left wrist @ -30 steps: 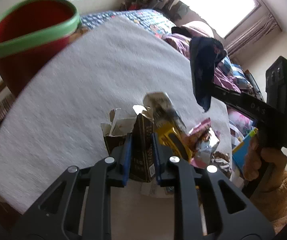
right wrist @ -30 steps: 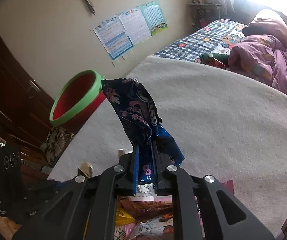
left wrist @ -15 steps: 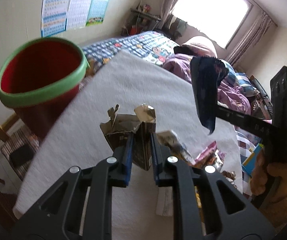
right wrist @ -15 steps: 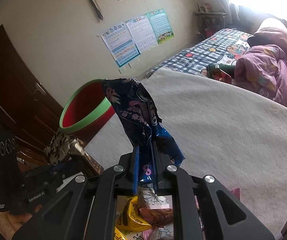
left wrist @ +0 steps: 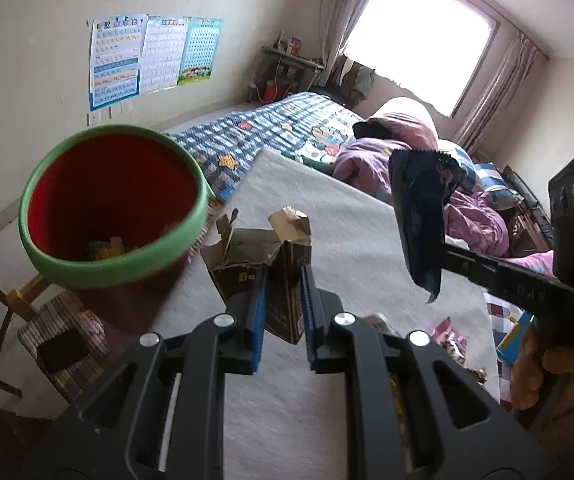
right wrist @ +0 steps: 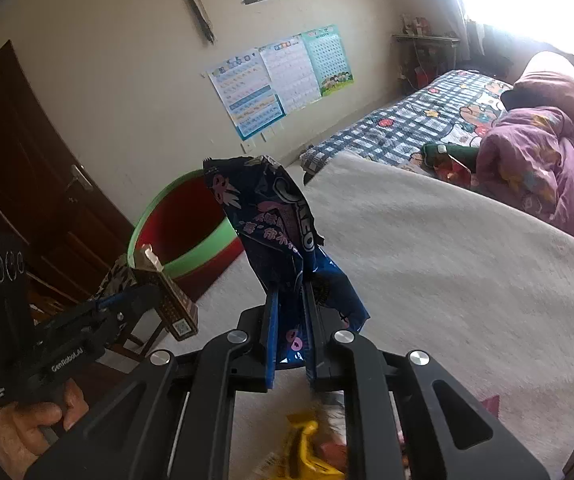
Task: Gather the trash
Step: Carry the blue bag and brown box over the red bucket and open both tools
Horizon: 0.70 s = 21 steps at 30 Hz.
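- Left gripper point(left wrist: 281, 300) was clamped on torn brown carton point(left wrist: 265, 264), held beside red bin point(left wrist: 113, 204)
- Right gripper point(right wrist: 290, 320) pinched blue wrapper point(right wrist: 271, 220) above white blanket point(right wrist: 447, 248)
- Judgement: centre each item over bin mouth before releasing, carton first

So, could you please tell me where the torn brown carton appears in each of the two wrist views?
Left wrist view: the torn brown carton sits at centre, clamped in the left gripper.
Right wrist view: it shows at lower left, held out by the left gripper.
Shared landmark: the red bin with a green rim, just left of the carton in one view and behind it in the other.
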Each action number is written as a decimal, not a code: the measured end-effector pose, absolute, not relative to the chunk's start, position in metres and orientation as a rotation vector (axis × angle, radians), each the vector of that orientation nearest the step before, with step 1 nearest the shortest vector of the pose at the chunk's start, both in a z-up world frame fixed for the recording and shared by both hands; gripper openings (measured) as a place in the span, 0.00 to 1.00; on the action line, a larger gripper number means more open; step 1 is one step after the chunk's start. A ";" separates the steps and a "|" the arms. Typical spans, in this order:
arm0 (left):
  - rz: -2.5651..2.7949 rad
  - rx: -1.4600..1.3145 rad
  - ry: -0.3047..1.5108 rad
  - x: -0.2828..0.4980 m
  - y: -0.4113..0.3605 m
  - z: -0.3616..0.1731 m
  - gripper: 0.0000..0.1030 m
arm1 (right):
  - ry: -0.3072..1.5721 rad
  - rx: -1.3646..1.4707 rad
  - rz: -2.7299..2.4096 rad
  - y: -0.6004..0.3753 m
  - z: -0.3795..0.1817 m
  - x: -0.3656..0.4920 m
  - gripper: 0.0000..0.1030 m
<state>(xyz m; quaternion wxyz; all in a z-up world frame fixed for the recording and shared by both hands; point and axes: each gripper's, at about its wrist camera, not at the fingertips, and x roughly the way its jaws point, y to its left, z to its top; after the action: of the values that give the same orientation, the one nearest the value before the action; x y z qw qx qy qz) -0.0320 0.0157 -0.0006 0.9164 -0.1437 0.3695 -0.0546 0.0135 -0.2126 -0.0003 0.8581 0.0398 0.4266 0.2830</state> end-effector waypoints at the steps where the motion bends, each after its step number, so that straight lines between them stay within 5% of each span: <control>1: -0.111 -0.296 0.754 -0.030 0.022 0.000 0.15 | 0.895 0.079 0.594 -0.207 0.001 0.014 0.10; 21: -0.048 -0.274 0.723 0.017 0.115 0.003 0.15 | 0.890 0.036 0.567 -0.118 0.005 0.042 0.11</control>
<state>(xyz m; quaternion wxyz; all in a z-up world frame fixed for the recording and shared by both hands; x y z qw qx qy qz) 0.0168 0.1153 0.0026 0.9260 -0.1335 0.3524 -0.0233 0.0419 -0.1175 0.0054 0.8639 0.0174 0.4244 0.2707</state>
